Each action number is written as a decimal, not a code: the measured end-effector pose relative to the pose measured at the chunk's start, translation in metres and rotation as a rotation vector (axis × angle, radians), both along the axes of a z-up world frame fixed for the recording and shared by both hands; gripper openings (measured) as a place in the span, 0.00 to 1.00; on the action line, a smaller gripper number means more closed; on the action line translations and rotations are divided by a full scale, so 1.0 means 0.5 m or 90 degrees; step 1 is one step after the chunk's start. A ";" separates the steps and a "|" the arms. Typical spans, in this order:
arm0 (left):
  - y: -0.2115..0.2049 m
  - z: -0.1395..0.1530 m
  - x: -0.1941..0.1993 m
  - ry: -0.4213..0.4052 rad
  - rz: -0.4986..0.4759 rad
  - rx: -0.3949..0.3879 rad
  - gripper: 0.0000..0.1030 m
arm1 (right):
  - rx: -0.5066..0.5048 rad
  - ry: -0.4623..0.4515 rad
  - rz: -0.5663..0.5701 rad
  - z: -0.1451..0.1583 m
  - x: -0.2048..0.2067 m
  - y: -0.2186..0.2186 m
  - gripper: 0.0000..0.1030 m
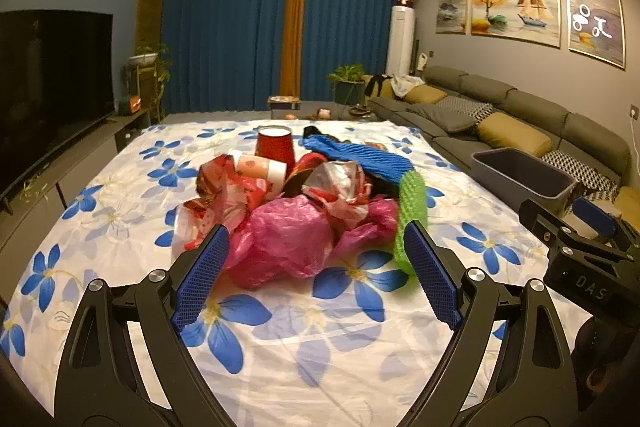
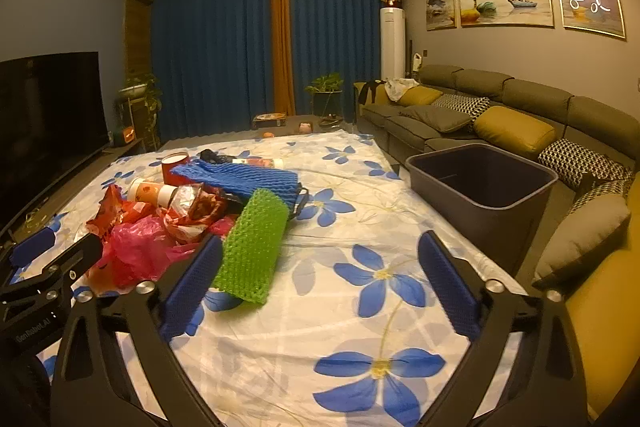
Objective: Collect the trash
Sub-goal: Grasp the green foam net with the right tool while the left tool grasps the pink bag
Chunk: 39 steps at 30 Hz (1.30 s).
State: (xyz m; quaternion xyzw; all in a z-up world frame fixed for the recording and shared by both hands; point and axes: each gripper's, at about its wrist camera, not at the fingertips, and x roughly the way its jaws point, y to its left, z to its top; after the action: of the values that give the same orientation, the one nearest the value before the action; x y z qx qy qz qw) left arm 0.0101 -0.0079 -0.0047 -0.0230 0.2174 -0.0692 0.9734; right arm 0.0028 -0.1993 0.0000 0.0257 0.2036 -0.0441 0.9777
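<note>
I judge this to be the very start of collecting: nothing is gripped yet, and the bin looks empty as far as I can see into it.

Nearest me, my left gripper points slightly downward over the near part of the flower-print sheet, jaws spread wide with nothing between the pads; the crumpled pink plastic bag lies just ahead of the fingertips, not touching them. My right gripper is held beside it at a similar downward tilt, jaws likewise spread and empty over bare sheet, with the green foam net just beside its left finger.

Beyond these sits the rest of the pile, toward the middle of the sheet: red-and-silver wrappers, a paper cup lying on its side, a blue foam net, and a red cup upside down at the back. The grey bin stands off the sheet's right edge, by the sofa.

Next, I think the left gripper needs to ease forward around the pink bag and close. The film is soft, so a deep bite would be safer.
</note>
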 end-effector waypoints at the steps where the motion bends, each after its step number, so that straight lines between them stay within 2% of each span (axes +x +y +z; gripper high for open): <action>1: 0.006 -0.002 0.003 -0.001 0.005 -0.001 0.85 | 0.001 0.002 0.005 -0.003 0.006 0.005 0.89; 5: 0.021 -0.006 0.010 -0.013 0.020 0.000 0.82 | 0.004 0.010 0.034 -0.019 0.035 0.032 0.86; 7: 0.031 -0.006 0.014 -0.021 0.025 -0.001 0.80 | -0.002 0.019 0.045 -0.029 0.055 0.050 0.78; 13: 0.064 -0.008 0.037 -0.027 0.036 -0.011 0.76 | 0.008 0.065 0.062 -0.053 0.118 0.070 0.73; 23: 0.069 -0.026 0.080 -0.005 -0.006 -0.013 0.64 | 0.019 0.148 0.077 -0.099 0.195 0.088 0.54; 26: 0.066 -0.035 0.094 0.014 -0.018 -0.016 0.62 | 0.022 0.167 0.083 -0.109 0.212 0.091 0.42; 28: 0.066 -0.042 0.106 0.028 -0.026 -0.017 0.61 | 0.022 0.182 0.087 -0.119 0.221 0.090 0.28; 30: 0.063 -0.048 0.116 0.041 -0.034 -0.019 0.59 | 0.035 0.193 0.095 -0.125 0.228 0.084 0.19; 33: 0.057 -0.058 0.134 0.062 -0.048 -0.021 0.54 | 0.032 0.190 0.093 -0.122 0.226 0.076 0.05; 39: 0.030 -0.084 0.176 0.106 -0.068 -0.010 0.44 | 0.026 0.155 0.085 -0.105 0.200 0.052 0.02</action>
State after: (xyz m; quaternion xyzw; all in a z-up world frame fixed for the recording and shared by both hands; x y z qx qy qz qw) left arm 0.0984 0.0069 -0.0467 -0.0246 0.2978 -0.1206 0.9467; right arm 0.1029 -0.1735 -0.0527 0.0263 0.3228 0.0227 0.9458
